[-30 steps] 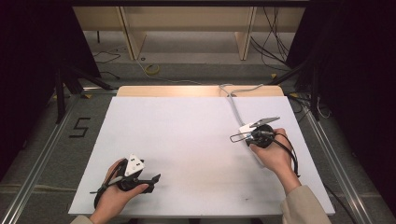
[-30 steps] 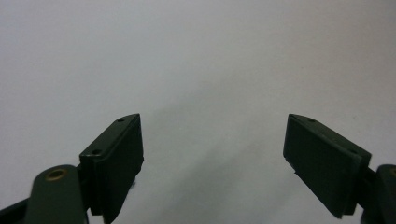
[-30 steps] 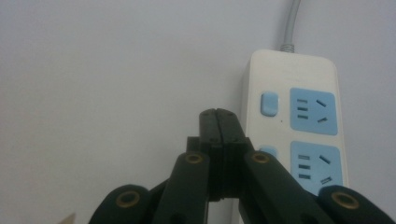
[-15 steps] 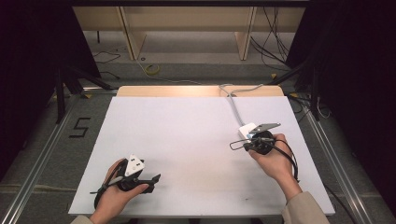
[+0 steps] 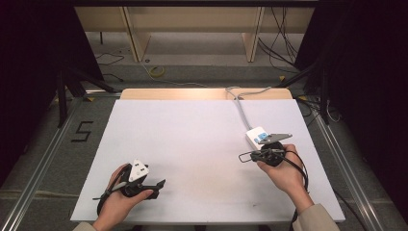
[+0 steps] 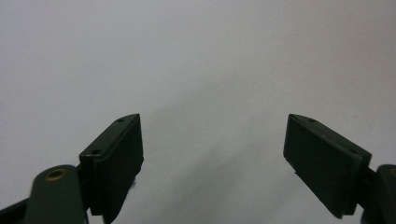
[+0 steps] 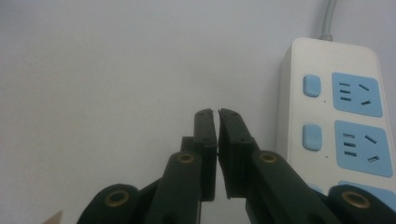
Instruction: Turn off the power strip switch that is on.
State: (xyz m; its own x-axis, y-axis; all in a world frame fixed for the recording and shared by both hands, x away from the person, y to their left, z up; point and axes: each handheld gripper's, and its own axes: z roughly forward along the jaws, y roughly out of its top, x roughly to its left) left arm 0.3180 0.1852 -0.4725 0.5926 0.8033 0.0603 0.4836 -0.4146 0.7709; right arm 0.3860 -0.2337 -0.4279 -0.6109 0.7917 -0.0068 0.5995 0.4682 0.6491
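Power strip (image 5: 258, 136), white with blue sockets, lies flat on the right half of the white table (image 5: 192, 144), its grey cable (image 5: 240, 108) running off toward the far edge, where a strip of bare wood (image 5: 173, 94) shows beyond the white surface. Around the strip the tabletop lies bare, and nothing stands between it and the right gripper (image 5: 246, 157), which sits just beside it on the near side, jaws pointing away to the left. In the right gripper view the strip (image 7: 343, 116) lies close along the right of the jaws, whose pads stand a thin slit apart, having just been opening, with nothing between them. Well apart, near the front left corner, the left gripper (image 5: 159, 183) rests in its hand, jaws spread wide over bare table (image 6: 196, 60).
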